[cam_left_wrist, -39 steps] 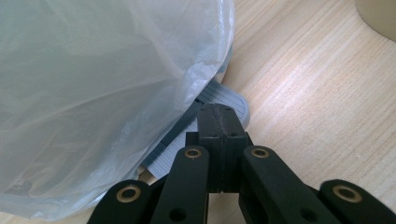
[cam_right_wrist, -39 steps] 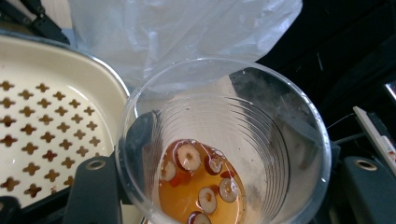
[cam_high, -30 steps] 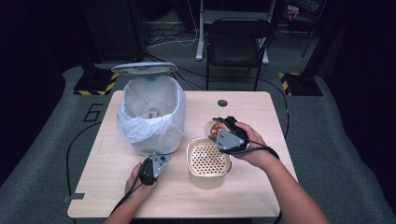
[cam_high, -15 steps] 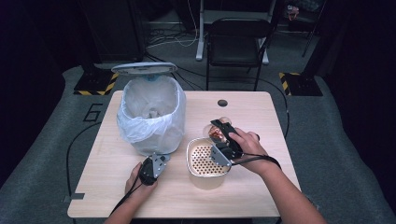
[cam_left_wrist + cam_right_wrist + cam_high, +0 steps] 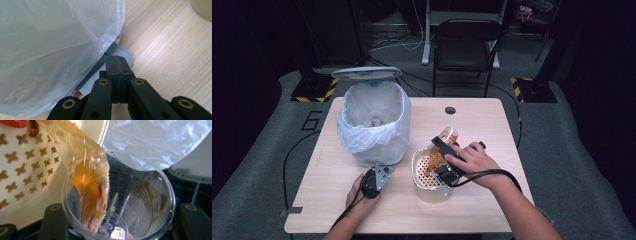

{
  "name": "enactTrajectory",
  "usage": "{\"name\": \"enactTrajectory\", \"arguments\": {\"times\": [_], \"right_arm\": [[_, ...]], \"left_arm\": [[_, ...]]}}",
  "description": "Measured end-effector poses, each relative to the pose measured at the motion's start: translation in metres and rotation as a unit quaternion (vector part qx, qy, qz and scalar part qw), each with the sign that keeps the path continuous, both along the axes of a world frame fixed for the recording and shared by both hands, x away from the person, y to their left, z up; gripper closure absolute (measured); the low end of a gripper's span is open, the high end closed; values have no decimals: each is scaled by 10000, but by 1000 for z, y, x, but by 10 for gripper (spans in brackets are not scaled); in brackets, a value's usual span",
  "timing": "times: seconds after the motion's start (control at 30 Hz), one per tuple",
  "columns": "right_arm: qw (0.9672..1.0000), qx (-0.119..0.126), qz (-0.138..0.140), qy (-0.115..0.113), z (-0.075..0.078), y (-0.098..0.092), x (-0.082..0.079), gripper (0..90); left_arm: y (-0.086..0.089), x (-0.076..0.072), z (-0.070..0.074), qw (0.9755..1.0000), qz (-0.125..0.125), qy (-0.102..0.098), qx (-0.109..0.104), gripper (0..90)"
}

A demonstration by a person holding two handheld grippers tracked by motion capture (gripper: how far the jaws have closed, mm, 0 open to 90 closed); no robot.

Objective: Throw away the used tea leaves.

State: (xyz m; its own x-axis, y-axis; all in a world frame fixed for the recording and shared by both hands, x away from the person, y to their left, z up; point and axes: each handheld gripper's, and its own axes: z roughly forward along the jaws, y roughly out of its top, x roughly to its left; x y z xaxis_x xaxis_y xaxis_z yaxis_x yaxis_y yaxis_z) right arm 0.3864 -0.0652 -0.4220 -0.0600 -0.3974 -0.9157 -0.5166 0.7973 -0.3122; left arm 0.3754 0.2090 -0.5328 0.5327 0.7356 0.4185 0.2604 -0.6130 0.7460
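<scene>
A large numeral "6" is marked on the grey floor point(image 5: 311, 121).

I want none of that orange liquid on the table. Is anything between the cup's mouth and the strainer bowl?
Nothing visible blocks it. The right claw holds the clear cup tipped over the cream strainer bowl, and the orange liquid already runs onto its perforated insert. The bagged bin stands off to the side.
</scene>
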Motion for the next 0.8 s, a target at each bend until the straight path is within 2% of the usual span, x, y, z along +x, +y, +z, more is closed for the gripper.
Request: {"name": "enactTrajectory", "arguments": {"times": [0.03, 0.1, 0.13, 0.17, 0.2, 0.23, 0.27, 0.33, 0.37, 0.4, 0.43, 0.47, 0.5, 0.53, 0.77, 0.8], "right_arm": [[9998, -165, 42, -140, 1, 1, -1, 385], [9986, -344, 104, -399, -1, 2, -3, 387], [9986, -266, 147, -426, -5, 1, -4, 387], [9959, -696, 85, -567, -4, 1, -5, 387], [9945, -820, 136, -632, -4, 2, -6, 386], [9941, -842, 222, -645, -5, 3, -6, 386], [9909, -1027, 292, -818, -4, 3, -6, 386], [9902, -1039, 310, -878, -4, 2, -6, 386], [9882, -1089, 324, -1024, -5, 2, -6, 386], [9876, -1080, 351, -1082, -5, 2, -6, 385], [9876, -1080, 358, -1080, -4, 1, -7, 385], [9907, -733, 395, -1076, -9, 0, -7, 385], [9907, -733, 395, -1076, -9, 0, -7, 385], [9863, -1117, 394, -1150, -3, 1, -8, 385], [9874, -1066, 416, -1096, 0, 2, -9, 384], [9894, -914, 431, -1043, -1, 2, -9, 383]], "left_arm": [[0, 0, 0, 10000, 0, -1, -6, 900], [-1, 0, -1, 10000, 7, 8, -63, 900], [0, 0, -1, 10000, 11, 4, -52, 900], [0, 0, -1, 10000, 5, 12, -57, 900], [0, 0, 0, 10000, 2, 14, -40, 900], [0, 0, -1, 10000, 11, 1, -46, 900], [-1, 0, -1, 10000, 30, -36, -57, 900], [0, 0, -1, 10000, 18, -22, -20, 900], [0, 0, -1, 10000, 19, -24, -23, 900], [0, 0, -1, 10000, 21, -25, -27, 900], [0, 0, -1, 10000, 14, -12, -25, 900], [0, 0, 0, 10000, 13, -5, -23, 900], [0, 0, 0, 10000, 13, -4, -26, 900], [0, 0, 0, 10000, 11, -4, -26, 900], [0, 0, -1, 10000, 18, -10, -49, 900], [0, 0, -1, 10000, 18, -11, -53, 900]]}}
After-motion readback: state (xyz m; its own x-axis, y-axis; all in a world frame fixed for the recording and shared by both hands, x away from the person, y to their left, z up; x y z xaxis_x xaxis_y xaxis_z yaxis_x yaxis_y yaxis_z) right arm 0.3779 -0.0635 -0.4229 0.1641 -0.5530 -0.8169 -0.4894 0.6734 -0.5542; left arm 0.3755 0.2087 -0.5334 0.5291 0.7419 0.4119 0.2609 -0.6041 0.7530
